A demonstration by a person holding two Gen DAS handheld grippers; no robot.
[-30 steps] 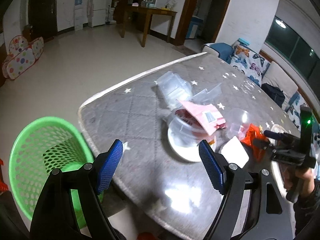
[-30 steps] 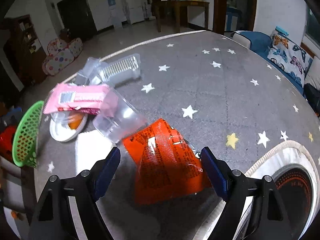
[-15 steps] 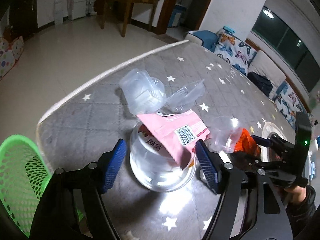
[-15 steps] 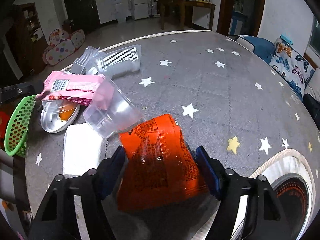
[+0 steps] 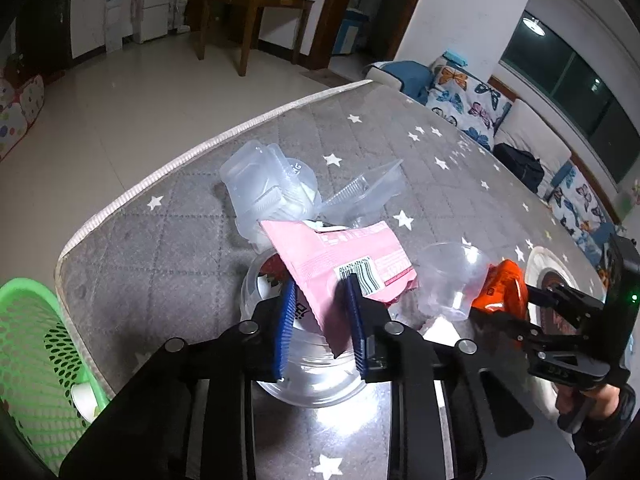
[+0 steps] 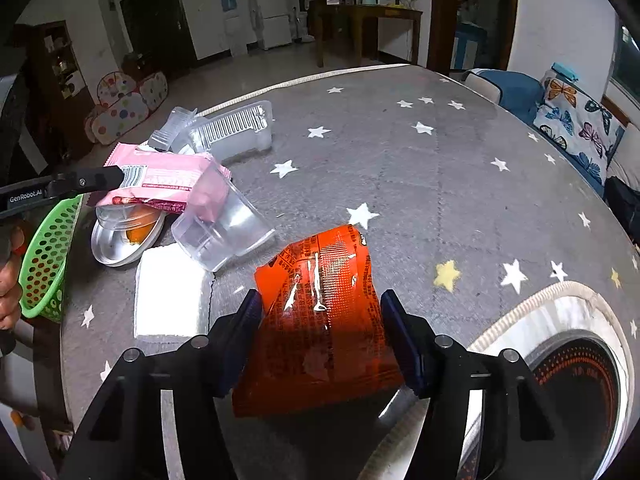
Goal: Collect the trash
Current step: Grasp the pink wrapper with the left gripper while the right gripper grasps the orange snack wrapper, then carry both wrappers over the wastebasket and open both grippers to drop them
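Left tool point(image 5: 320, 304) just closed, clamped on pink wrapper point(image 5: 340, 256); right tool point(image 6: 320, 320) just closed, clamped on orange wrapper point(image 6: 324, 304).

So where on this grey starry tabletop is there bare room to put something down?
Bare: the grey star-patterned table cover beyond the orange foil packet, towards the butterfly-print cushions. Crowded: around the pink snack wrapper, clear plastic cup and white foam block.

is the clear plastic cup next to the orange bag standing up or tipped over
Tipped over. The clear cup lies on its side on the table, its open mouth facing the orange bag, its base beside the white pad.
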